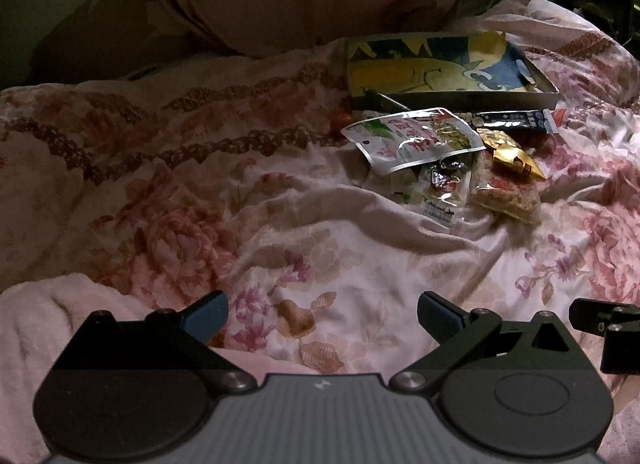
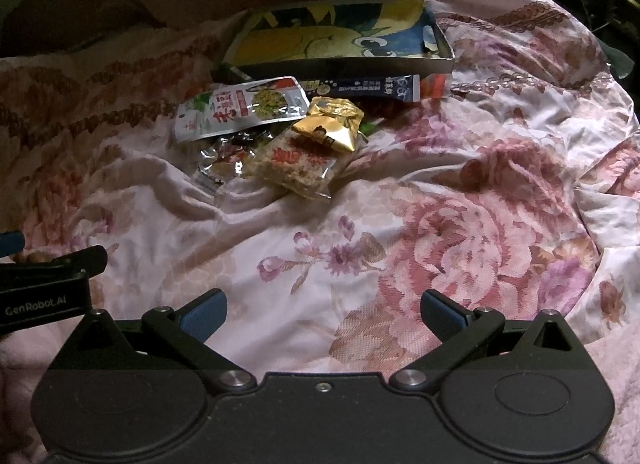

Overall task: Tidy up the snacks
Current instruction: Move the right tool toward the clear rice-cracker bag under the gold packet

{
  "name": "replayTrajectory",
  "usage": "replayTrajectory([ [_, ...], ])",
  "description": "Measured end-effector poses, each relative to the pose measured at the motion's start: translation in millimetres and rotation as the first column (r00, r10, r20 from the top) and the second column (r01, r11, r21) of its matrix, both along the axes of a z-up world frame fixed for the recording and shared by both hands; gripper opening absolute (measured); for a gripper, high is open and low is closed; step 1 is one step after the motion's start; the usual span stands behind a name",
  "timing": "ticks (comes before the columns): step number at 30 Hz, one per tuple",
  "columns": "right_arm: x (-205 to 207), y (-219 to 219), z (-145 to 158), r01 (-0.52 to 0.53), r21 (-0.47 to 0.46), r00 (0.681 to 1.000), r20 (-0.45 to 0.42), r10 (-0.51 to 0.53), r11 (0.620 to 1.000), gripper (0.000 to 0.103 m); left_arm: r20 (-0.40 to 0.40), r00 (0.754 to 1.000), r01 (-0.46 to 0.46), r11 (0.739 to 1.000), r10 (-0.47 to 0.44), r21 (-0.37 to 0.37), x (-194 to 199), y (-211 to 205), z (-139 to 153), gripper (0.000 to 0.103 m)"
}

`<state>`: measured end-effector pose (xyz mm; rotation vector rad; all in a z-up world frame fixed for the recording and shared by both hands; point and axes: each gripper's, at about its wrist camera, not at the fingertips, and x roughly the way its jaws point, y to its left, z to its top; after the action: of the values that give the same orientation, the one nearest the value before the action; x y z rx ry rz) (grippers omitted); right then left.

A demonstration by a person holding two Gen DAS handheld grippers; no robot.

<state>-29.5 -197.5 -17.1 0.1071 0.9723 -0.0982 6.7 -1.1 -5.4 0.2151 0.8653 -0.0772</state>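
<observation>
I hold both claws low over the flowered bedspread (image 1: 360, 256), and neither has anything in it. My left claw (image 1: 322, 318) is spread wide, its blue pads far apart with only cloth showing between them; my right claw (image 2: 324, 314) is spread just the same. They sit side by side, close together: part of the right one shows at the right edge of the left camera's view, and part of the left one shows at the left edge of the right camera's view. The snacks lie in a small heap ahead of me, well apart from both claws. Nearest to me in the heap is a clear bag of rice crackers (image 2: 298, 172), and just left of it a small see-through packet with dark pieces (image 2: 222, 162). A gold wrapper (image 2: 332, 124) rests against the far end of the cracker bag. A white and green pouch (image 2: 240, 108) lies partly over the see-through packet. Behind them a long dark blue stick packet (image 2: 372, 90) lies crosswise, right up against the front wall of a shallow box (image 2: 348, 64). The box sits open on the bedspread, its inside printed in yellow and blue, and I cannot tell whether anything is lying in it. Beyond the box there is a large pink shape, dim and blurred.
</observation>
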Motion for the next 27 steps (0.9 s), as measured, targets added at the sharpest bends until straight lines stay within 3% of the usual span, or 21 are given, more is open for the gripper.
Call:
replayTrajectory([
  [19,27,0,-7,-0.084,0.035,0.992,-0.092,0.087,0.996,0.103,-0.121,0.993,0.007,1.0,-0.009,-0.018,33,-6,-6,0.103],
  [27,49,-2,-13,-0.135,0.02,0.985,-0.106,0.137,0.991,0.103,-0.198,0.98,-0.009,0.996,-0.008,-0.086,65,1,-7,0.102],
])
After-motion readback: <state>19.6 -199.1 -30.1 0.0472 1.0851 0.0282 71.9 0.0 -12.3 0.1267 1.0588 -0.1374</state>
